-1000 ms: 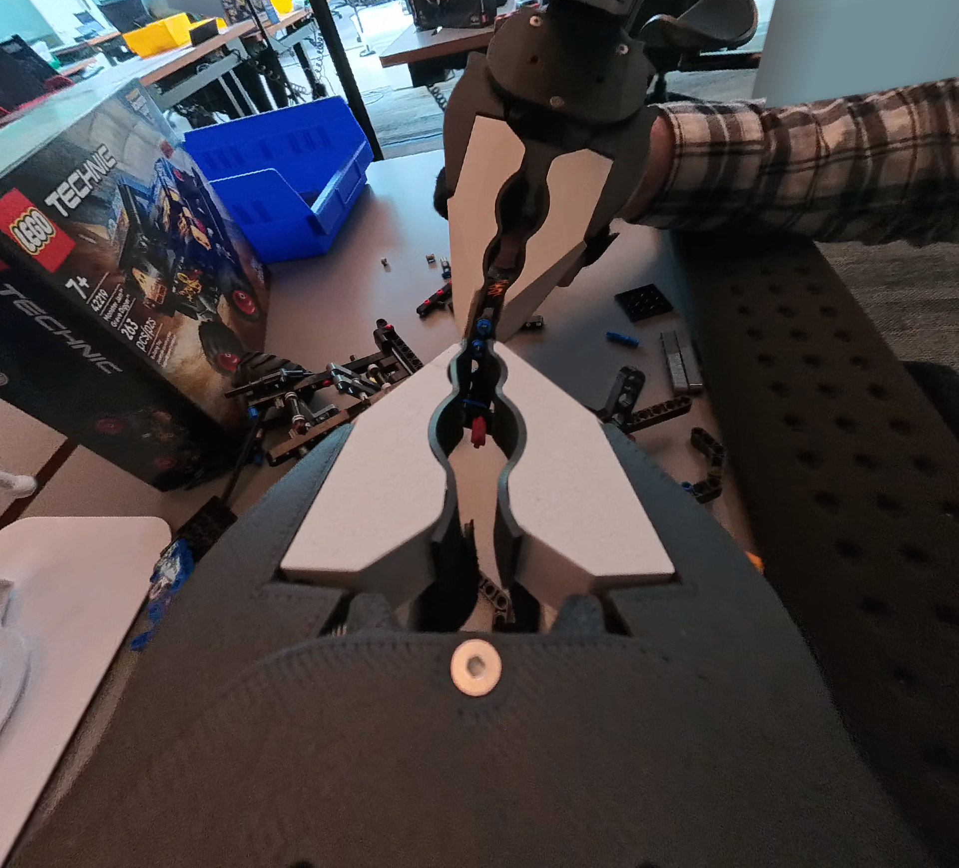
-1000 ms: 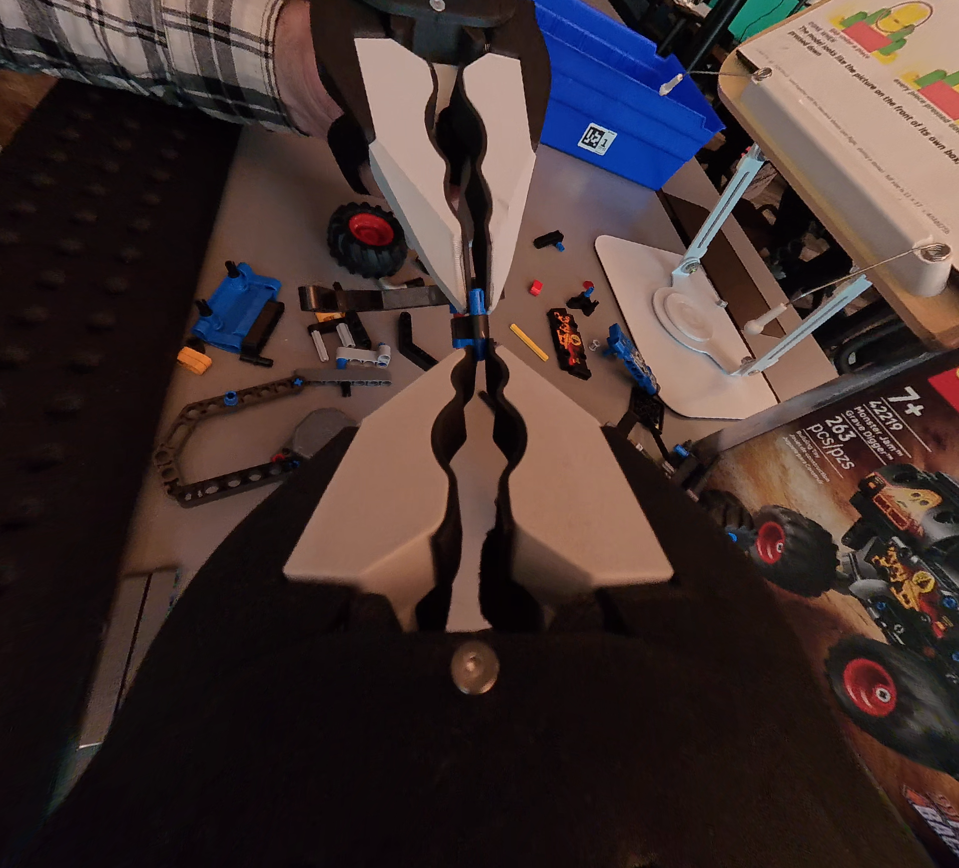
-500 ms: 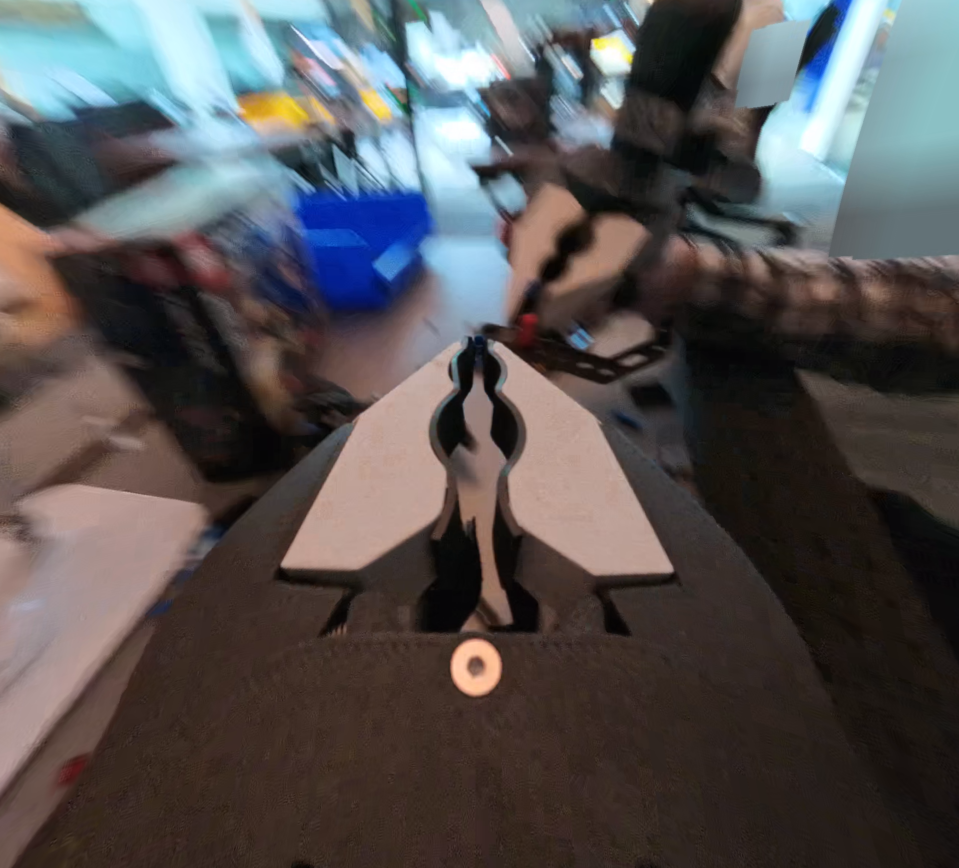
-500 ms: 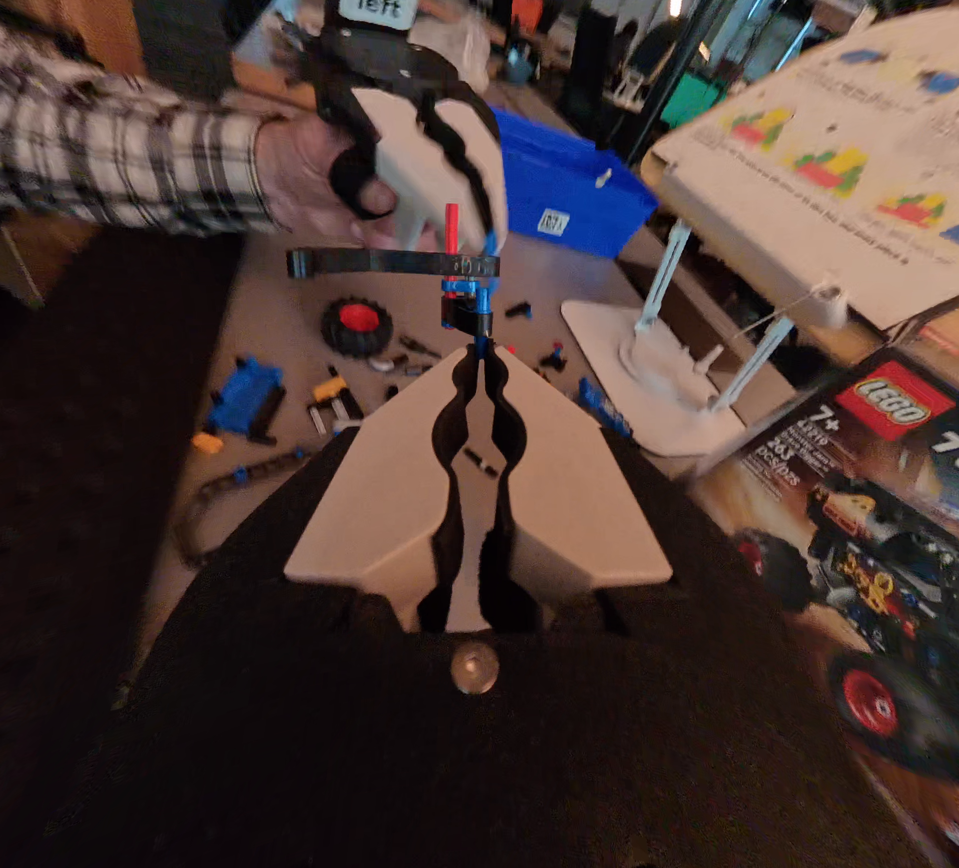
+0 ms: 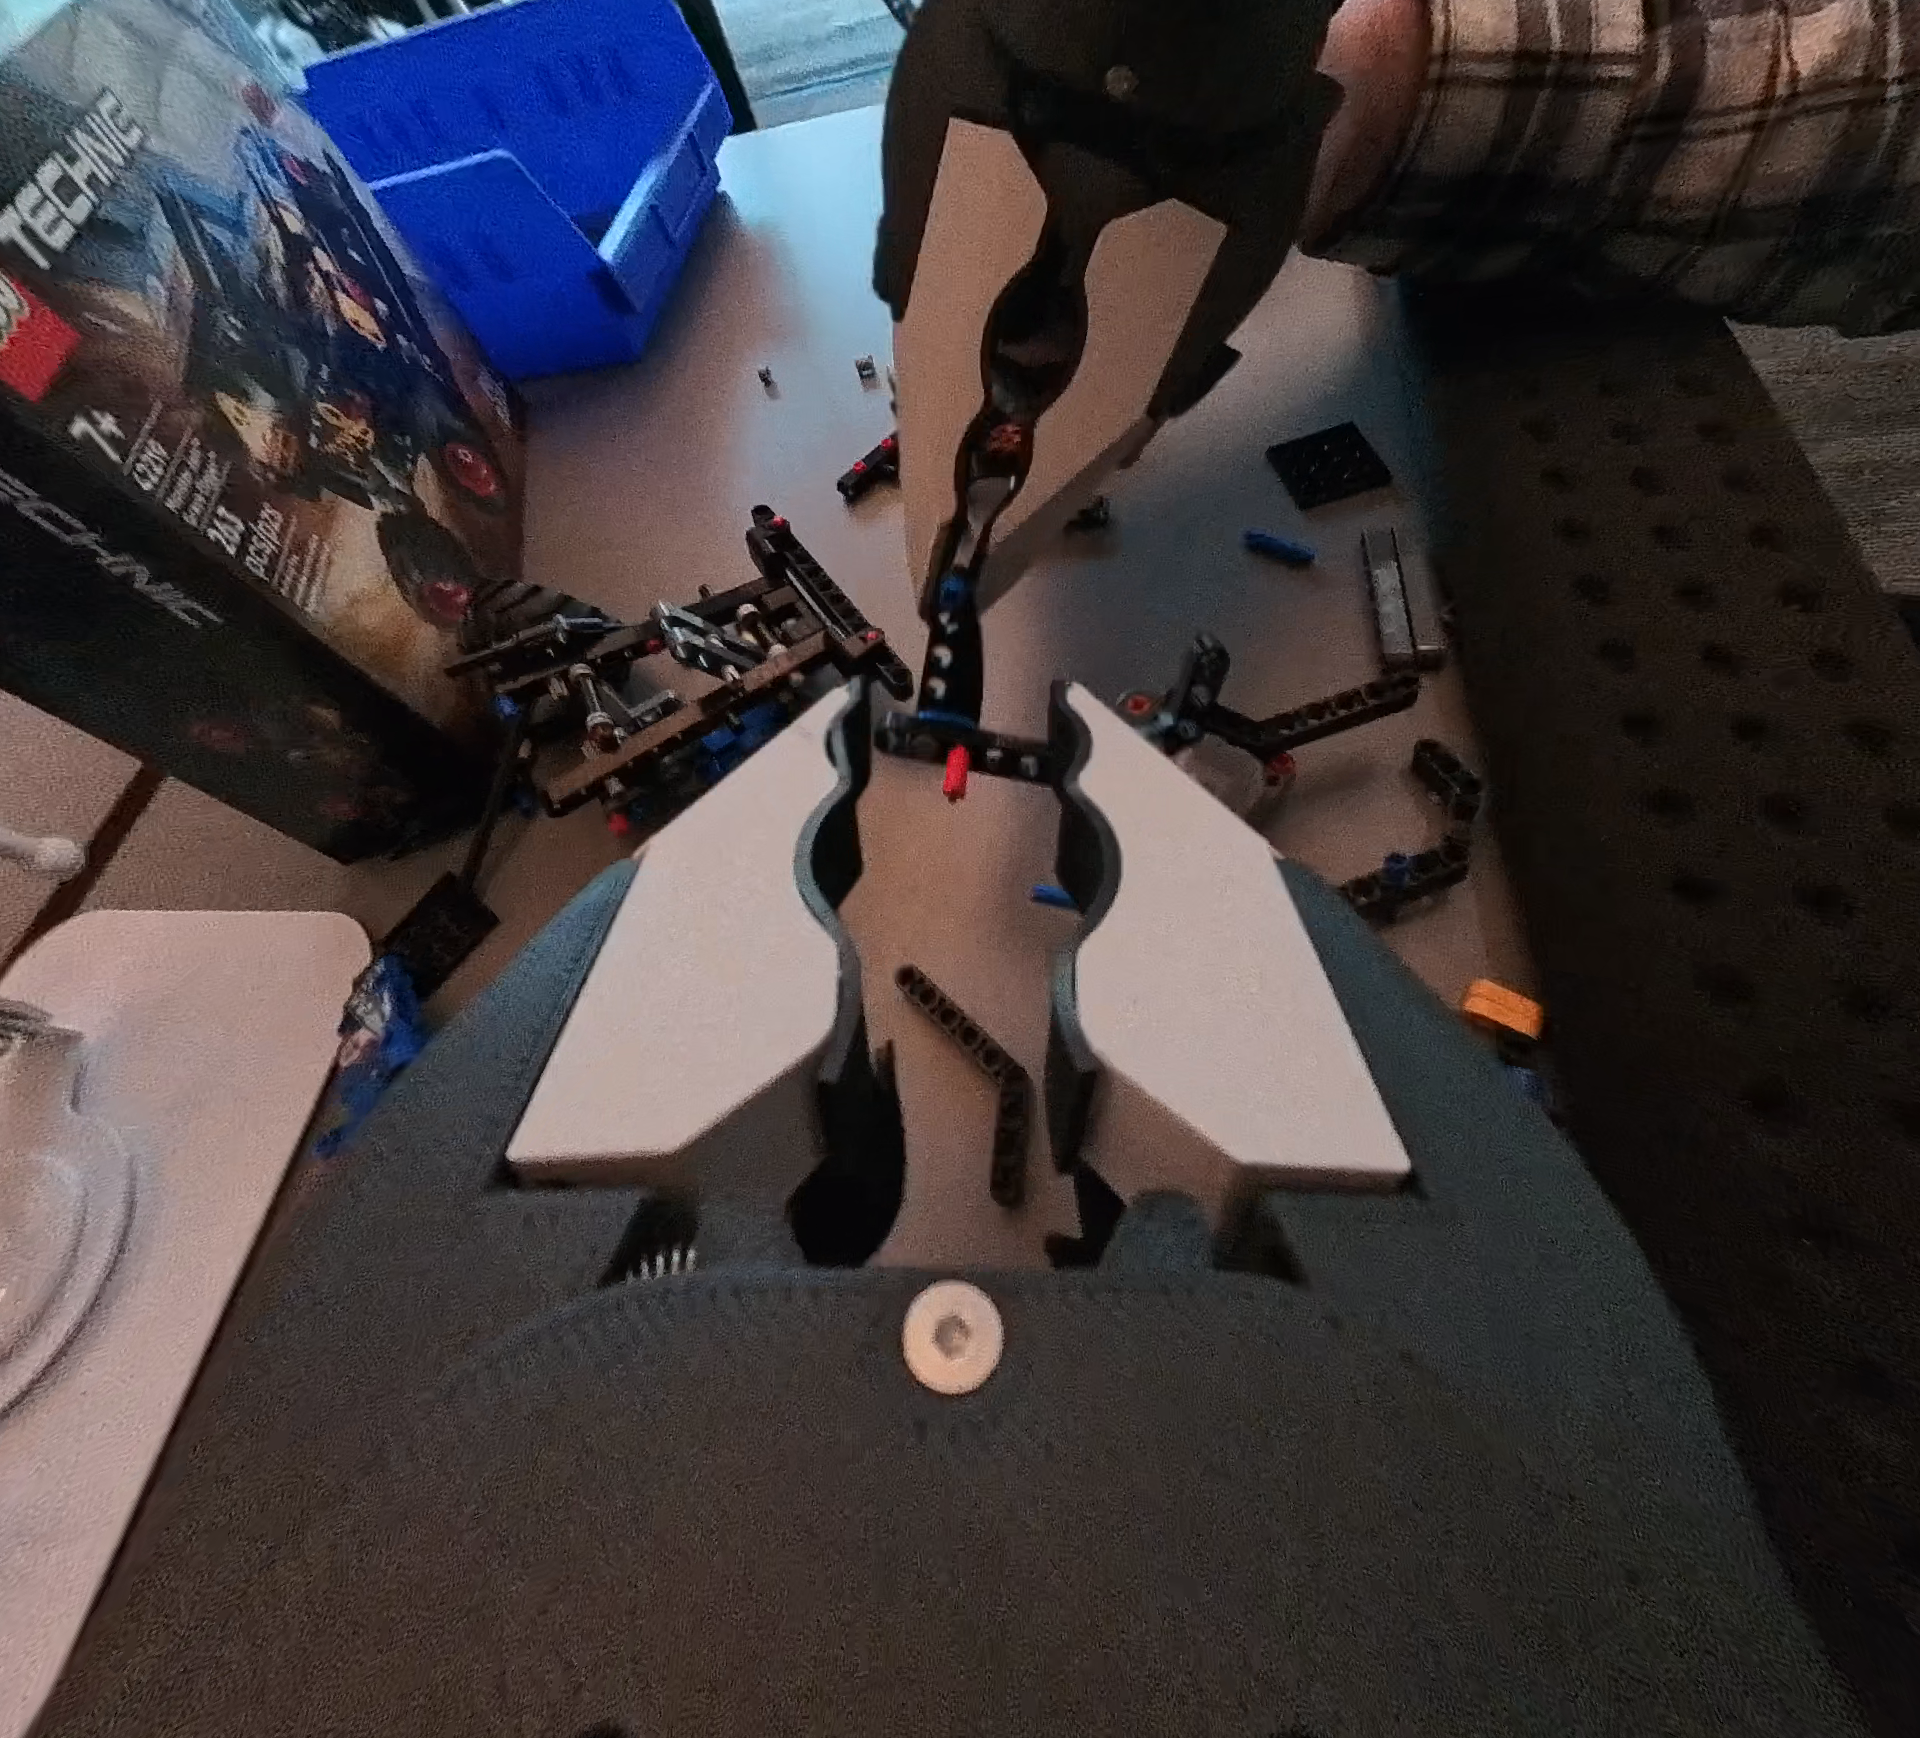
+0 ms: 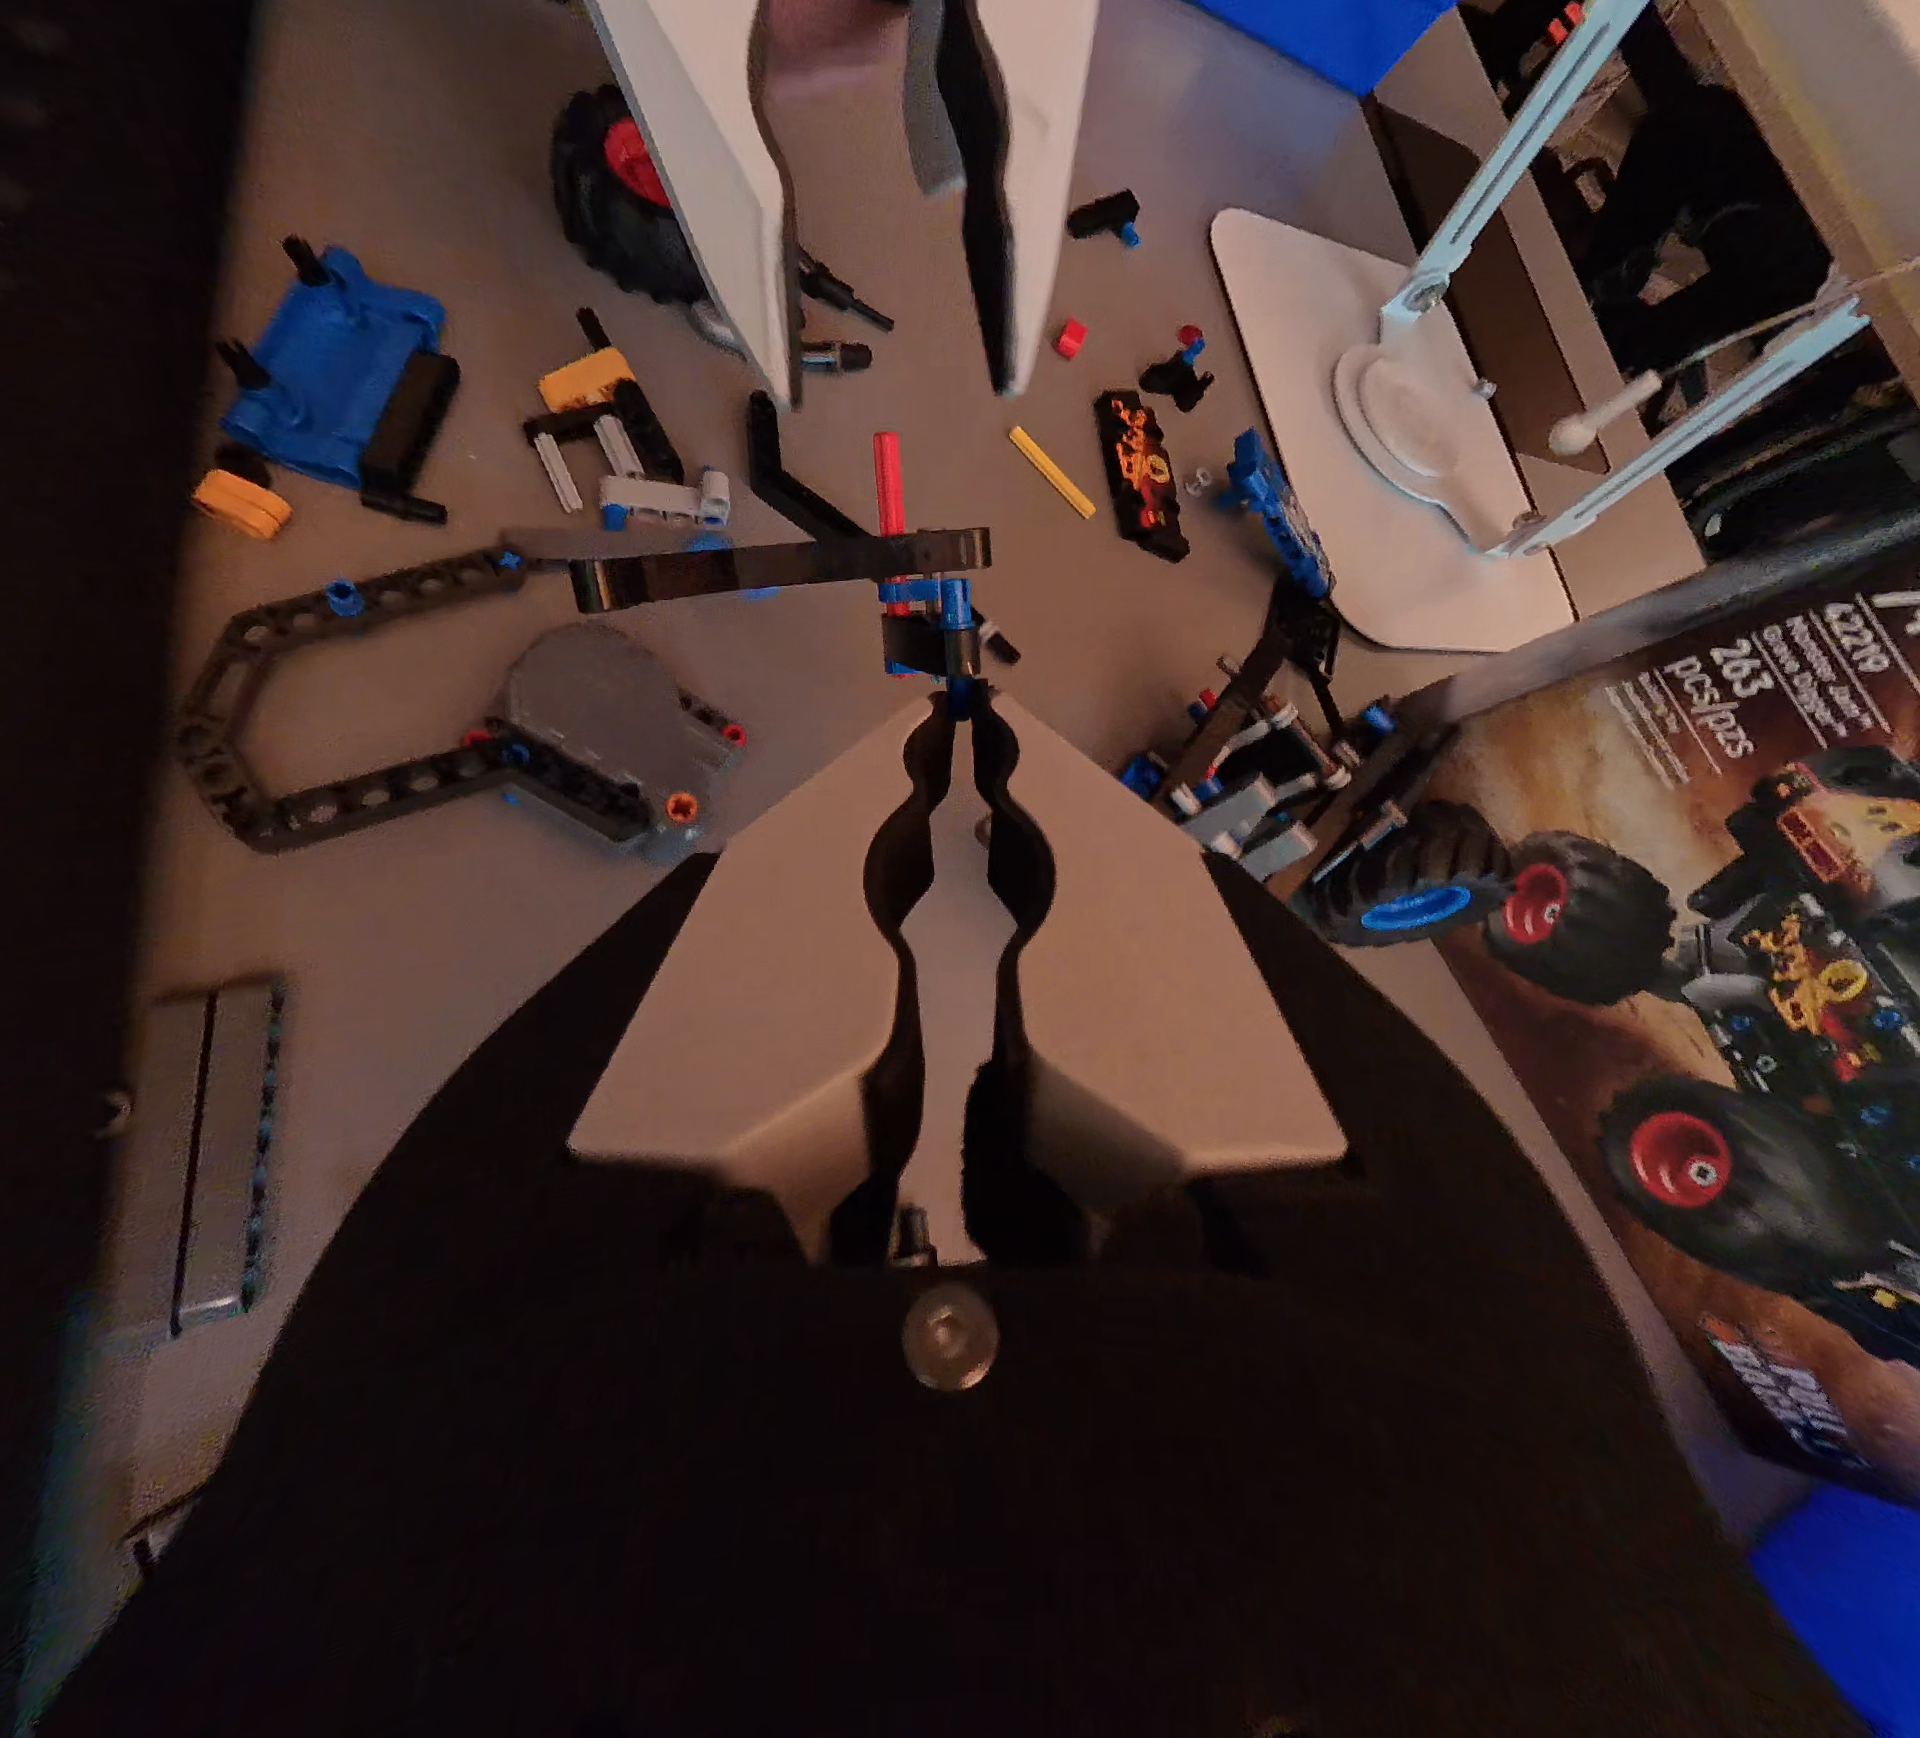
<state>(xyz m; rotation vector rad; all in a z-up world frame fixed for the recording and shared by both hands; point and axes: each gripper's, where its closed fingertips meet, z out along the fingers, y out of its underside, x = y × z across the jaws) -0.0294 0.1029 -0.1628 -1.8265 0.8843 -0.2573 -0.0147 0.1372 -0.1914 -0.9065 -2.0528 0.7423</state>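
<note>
A small assembly of a black beam (image 6: 790, 561), blue pins and a red axle (image 6: 886, 467) hangs above the grey table (image 6: 416, 909). My right gripper (image 6: 958, 701) is shut on the blue pin at its lower end. In the left wrist view the right gripper (image 5: 945, 592) comes down from the top and holds the assembly (image 5: 956, 680). My left gripper (image 5: 956, 712) is open, with the assembly's short cross beam showing between its tips. In the right wrist view the left gripper (image 6: 894, 384) stands open just beyond the red axle, apart from it.
A partly built chassis (image 5: 686, 670), a printed set box (image 5: 208, 358) and a blue bin (image 5: 520, 161) are on the left. A white stand base (image 6: 1371, 441), a wheel (image 6: 613, 182), a dark bent frame (image 6: 312, 795) and loose pieces lie around. A black perforated mat (image 5: 1662, 753) borders the table. The grippers' ends are close to 5 centimetres from one another.
My left gripper has opened and let go of the assembly. Both grippers lifted it briefly, then came back down over the table; the right gripper still holds it.
</note>
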